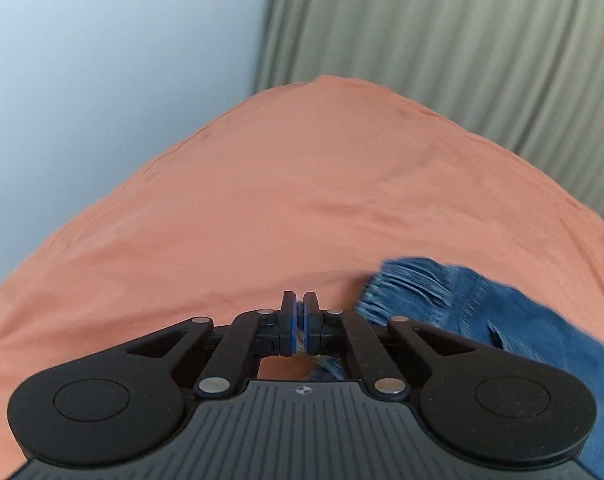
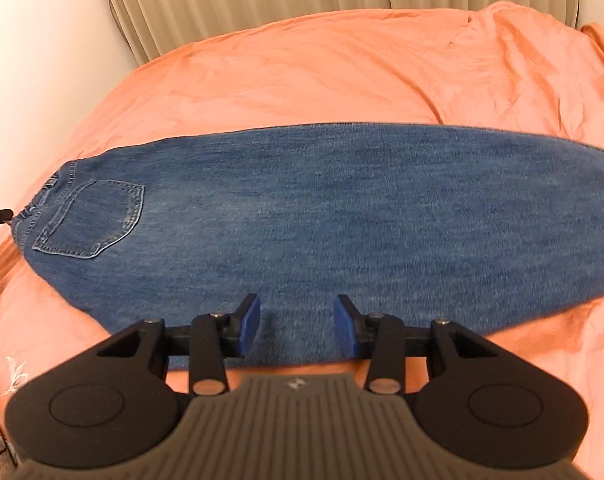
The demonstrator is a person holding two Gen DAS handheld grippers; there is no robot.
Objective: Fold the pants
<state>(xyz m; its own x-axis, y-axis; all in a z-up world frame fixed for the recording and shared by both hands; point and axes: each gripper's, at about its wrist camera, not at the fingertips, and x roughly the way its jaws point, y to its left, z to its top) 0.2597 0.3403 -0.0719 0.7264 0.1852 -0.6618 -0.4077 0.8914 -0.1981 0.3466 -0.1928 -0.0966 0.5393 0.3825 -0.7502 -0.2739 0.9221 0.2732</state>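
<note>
Left wrist view: my left gripper [image 1: 300,322] is clenched on the waistband edge of the jeans [image 1: 502,316], which trail to the lower right over the orange sheet [image 1: 261,200].

Right wrist view: my right gripper [image 2: 297,330] is released, jaws apart above the jeans [image 2: 322,208], which lie folded lengthwise across mid-frame. Judgement: legs stacked; crosswise folds remain.
</note>
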